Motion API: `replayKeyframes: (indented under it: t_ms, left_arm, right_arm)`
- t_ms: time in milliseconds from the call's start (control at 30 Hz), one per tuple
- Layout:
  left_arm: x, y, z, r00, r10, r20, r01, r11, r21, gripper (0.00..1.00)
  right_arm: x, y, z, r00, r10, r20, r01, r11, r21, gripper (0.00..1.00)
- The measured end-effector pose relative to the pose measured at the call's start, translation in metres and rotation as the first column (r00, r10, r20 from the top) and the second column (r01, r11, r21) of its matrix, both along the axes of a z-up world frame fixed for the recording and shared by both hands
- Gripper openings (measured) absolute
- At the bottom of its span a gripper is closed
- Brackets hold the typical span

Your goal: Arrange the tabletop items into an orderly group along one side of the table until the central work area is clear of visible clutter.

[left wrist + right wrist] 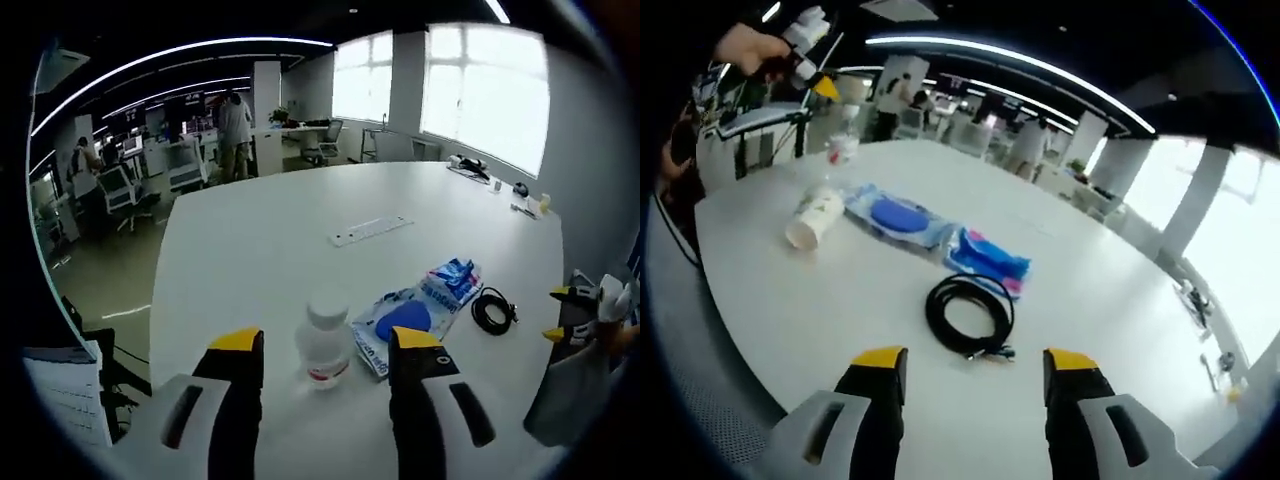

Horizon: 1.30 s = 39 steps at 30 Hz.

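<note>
On the white counter [250,240], office behind:

Left hand-held gripper [327,340]: jaws spread apart, yellow-tipped, holding nothing; low over the near edge of the counter.

Bottle [323,345]: small clear plastic bottle with a white cap and a red band on the label, upright, standing between the left jaws in the left gripper view. Contact with either jaw: cannot tell. In the right gripper view it stands far left, beyond the cup.

Blue wipe pack [400,325]: flat packet with a dark blue oval lid, lying just right of the bottle, partly behind the right jaw in the left gripper view. Flat on the counter.

Second packet [452,280]: blue with white and pink print, lying just beyond the wipe pack, ends near or touching, cannot tell which.

Black cable [493,310]: coiled in a loose ring, right of both packets, apart from them.

Paper cup [815,217]: white, tipped on its side, open mouth toward the near edge; lies left of the wipe pack in the right gripper view.

Right hand-held gripper [975,360]: jaws wide apart, nothing between them; hovers near the coiled cable, which lies just beyond the tips. Seen also at the right edge of the left gripper view, yellow tips showing.

Keyboard [370,230]: white, flat, mid-counter, well apart from the cluster.

Far end of counter: small dark items [475,168] near the window, too small to tell.

Background: people [235,125] standing among desks and chairs.
</note>
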<state>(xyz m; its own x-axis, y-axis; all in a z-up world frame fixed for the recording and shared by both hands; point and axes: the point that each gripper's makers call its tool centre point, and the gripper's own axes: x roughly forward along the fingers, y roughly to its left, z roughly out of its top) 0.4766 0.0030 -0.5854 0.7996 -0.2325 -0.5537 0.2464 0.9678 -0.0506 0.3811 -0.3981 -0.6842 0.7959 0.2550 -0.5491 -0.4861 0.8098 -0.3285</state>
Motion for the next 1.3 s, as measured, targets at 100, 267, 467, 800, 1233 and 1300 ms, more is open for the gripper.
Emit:
replayKeyframes:
  t_ms: [100,267,467,800,1233,1300]
  left_arm:
    - [0.009,-0.003,-0.005,1.0,0.019,0.001,-0.019,1.0,-0.001,0.51]
    - [0.028,-0.006,-0.003,0.998,0.054,0.035,-0.053,0.998,-0.027,0.54]
    - [0.043,-0.017,-0.017,0.999,0.047,0.011,-0.047,0.999,-0.016,0.52]
    - [0.046,-0.021,-0.037,0.998,0.062,-0.026,-0.063,0.998,-0.016,0.23]
    - [0.042,-0.001,-0.032,0.994,0.104,-0.018,-0.104,0.994,0.025,0.21]
    - [0.039,0.003,-0.027,0.995,0.102,-0.012,-0.102,0.994,0.024,0.21]
  right_arm:
    - [-0.001,-0.005,-0.003,0.999,-0.024,-0.021,0.025,0.999,0.023,0.53]
    - [-0.003,-0.005,-0.006,0.998,-0.039,-0.044,0.042,0.998,0.051,0.53]
    - [-0.004,-0.003,-0.007,0.998,-0.026,-0.05,0.028,0.998,0.054,0.51]
    - [-0.006,0.002,-0.011,0.998,-0.008,-0.069,0.013,0.998,0.069,0.52]
    - [-0.01,0.016,-0.015,0.993,0.026,-0.117,-0.008,0.988,0.154,0.66]
    - [-0.01,0.017,-0.015,0.993,0.031,-0.117,-0.012,0.987,0.16,0.69]
